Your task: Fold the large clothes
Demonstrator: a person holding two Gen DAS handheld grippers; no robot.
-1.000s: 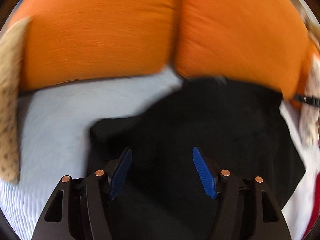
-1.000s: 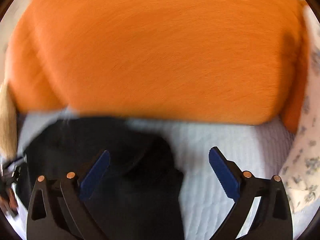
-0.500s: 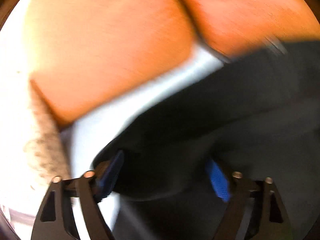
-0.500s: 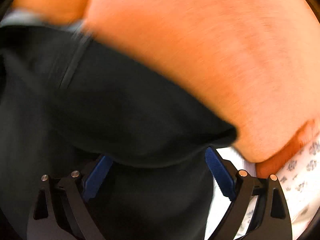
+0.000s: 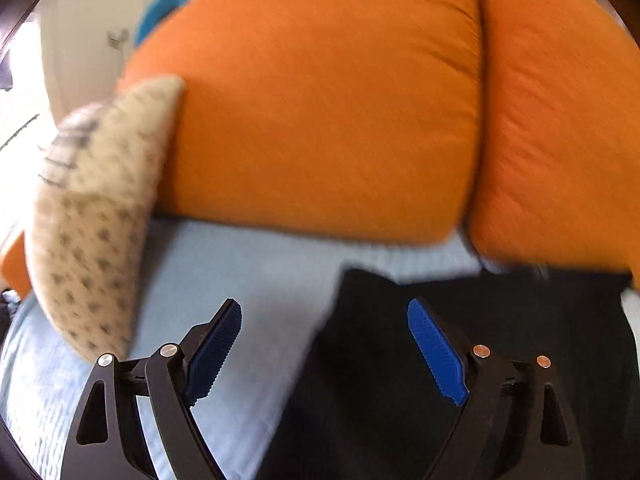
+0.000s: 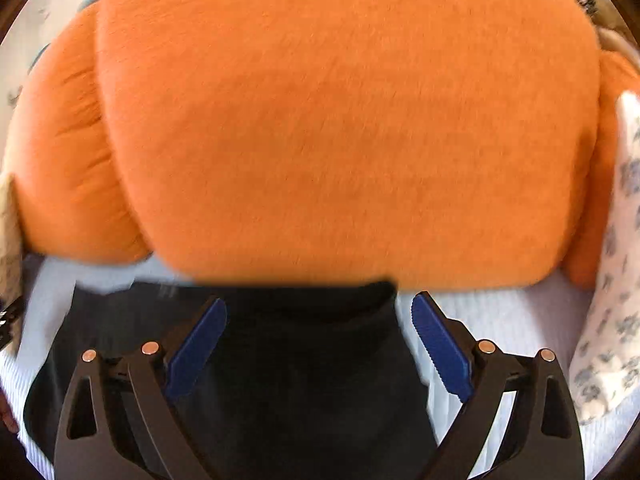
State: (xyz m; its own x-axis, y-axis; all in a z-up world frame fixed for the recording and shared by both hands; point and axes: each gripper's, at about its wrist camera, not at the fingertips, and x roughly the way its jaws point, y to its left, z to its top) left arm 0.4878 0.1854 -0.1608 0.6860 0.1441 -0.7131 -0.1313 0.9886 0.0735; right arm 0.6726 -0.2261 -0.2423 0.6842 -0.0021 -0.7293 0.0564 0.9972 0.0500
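Left wrist: black garment (image 5: 460, 380) under wide-spread left gripper (image 5: 324, 344)'s right jaw; right gripper (image 6: 320, 340) likewise gaping, garment between.

Two orange pillows (image 5: 320, 128) (image 5: 560, 140), one black garment (image 5: 460, 380), one speckled cushion (image 5: 96, 216), one floral cushion (image 6: 616, 280), one blue bedspread (image 5: 240, 272), all lying together.

black garment (image 5: 460, 360) (image 6: 304, 360) lies spread flat on the pale blue bedspread (image 5: 240, 280).

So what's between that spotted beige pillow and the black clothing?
In the left wrist view, only bare light blue bedspread separates the spotted pillow from the black garment. The open left gripper hovers above that stretch.
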